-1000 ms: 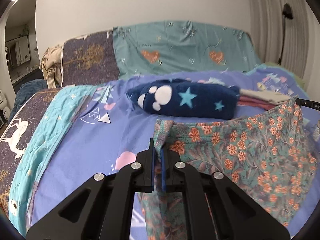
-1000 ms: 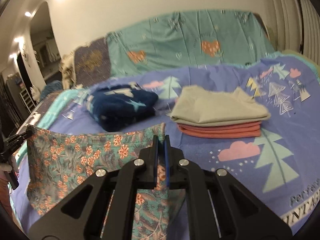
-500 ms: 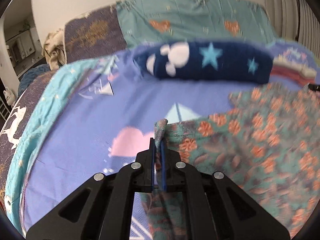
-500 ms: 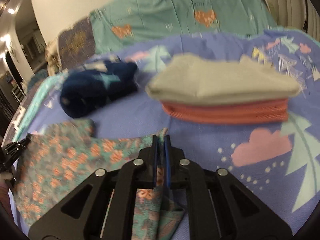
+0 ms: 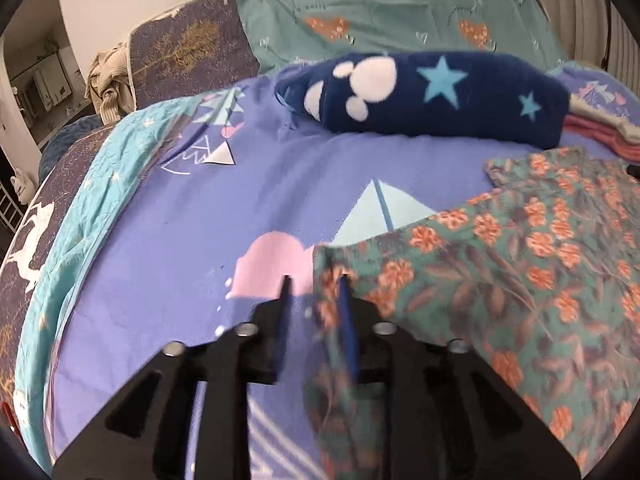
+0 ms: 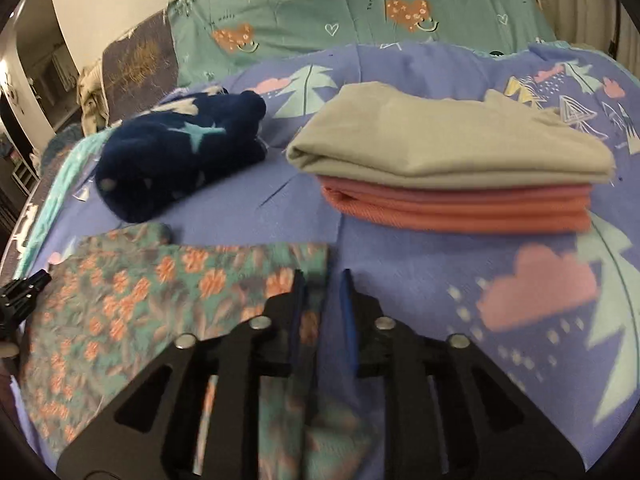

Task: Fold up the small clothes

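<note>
Floral garment (image 5: pixel 520 280) lies flat on bed (image 5: pixel 200 220); its corners sit blurred between both opening jaws, left hand-held gripper (image 5: pixel 314 284), right hand-held gripper (image 6: pixel 322 280). Near edge hidden.

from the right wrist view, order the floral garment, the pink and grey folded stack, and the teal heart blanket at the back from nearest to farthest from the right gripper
1. Floral garment: nearest, its corner between the opening fingers of the right gripper, spreading left.
2. Pink and grey folded stack: beyond the gripper, up and right.
3. Teal heart blanket: farthest, along the back.
</note>
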### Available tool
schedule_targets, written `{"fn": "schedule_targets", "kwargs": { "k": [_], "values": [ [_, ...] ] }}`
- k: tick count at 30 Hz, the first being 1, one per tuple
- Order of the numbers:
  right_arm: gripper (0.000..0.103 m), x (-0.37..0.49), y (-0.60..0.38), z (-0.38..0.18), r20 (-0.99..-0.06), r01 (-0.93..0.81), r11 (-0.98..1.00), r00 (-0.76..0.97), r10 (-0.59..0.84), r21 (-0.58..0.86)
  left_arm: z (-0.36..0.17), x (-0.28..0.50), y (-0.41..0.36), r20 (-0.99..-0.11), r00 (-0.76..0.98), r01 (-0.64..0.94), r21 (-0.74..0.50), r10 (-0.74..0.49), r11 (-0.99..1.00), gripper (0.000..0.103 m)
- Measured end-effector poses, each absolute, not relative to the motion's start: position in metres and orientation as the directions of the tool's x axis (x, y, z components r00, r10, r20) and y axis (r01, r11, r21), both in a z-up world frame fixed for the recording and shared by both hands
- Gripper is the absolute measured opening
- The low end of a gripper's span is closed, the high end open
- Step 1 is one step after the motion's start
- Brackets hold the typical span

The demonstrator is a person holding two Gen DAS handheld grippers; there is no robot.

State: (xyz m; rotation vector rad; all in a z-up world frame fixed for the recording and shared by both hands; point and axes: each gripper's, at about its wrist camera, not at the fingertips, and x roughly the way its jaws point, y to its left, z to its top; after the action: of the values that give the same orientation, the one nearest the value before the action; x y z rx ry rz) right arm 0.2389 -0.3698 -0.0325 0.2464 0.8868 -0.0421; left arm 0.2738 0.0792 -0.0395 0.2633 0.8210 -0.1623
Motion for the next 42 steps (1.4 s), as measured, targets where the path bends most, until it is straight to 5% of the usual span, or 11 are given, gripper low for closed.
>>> {"fn": "schedule_targets", "kwargs": {
  "k": [8, 18, 29, 30, 32, 42],
  "values": [
    [0.031, 0.129, -0.391, -0.004, -0.719, 0.133, 0.952, 0.686, 0.113, 0.277, 0.016, 0.182, 0.07, -0.644, 0.736, 0.344, 0.088, -0.211, 0.935, 0.04],
    [0.019, 0.016, -0.405, -0.024, -0.729, 0.219, 0.896, 0.668, 0.15, 0.385, 0.008, 0.063, -0.114, -0.69, 0.457, 0.761, -0.023, -0.561, 0.648, 0.04],
    [0.021, -0.039, -0.435, -0.027, -0.674, 0.218, 0.845, 0.71, 0.207, 0.488, -0.03, 0.011, -0.267, -0.746, 0.416, 0.874, 0.169, -0.52, 0.456, 0.049],
    [0.023, -0.04, -0.437, -0.026, -0.672, 0.214, 0.844, 0.71, 0.211, 0.492, -0.034, 0.014, -0.272, -0.749, 0.425, 0.867, 0.174, -0.508, 0.468, 0.047],
    [0.024, -0.038, -0.441, -0.025, -0.67, 0.206, 0.844, 0.709, 0.22, 0.495, -0.035, 0.022, -0.271, -0.754, 0.413, 0.862, 0.142, -0.511, 0.487, 0.007],
    [0.026, 0.011, -0.433, -0.014, -0.655, 0.075, 0.85, 0.674, 0.342, 0.521, 0.005, 0.051, -0.206, -0.673, 0.407, 0.754, -0.134, -0.618, 0.643, 0.006]
  ]
}}
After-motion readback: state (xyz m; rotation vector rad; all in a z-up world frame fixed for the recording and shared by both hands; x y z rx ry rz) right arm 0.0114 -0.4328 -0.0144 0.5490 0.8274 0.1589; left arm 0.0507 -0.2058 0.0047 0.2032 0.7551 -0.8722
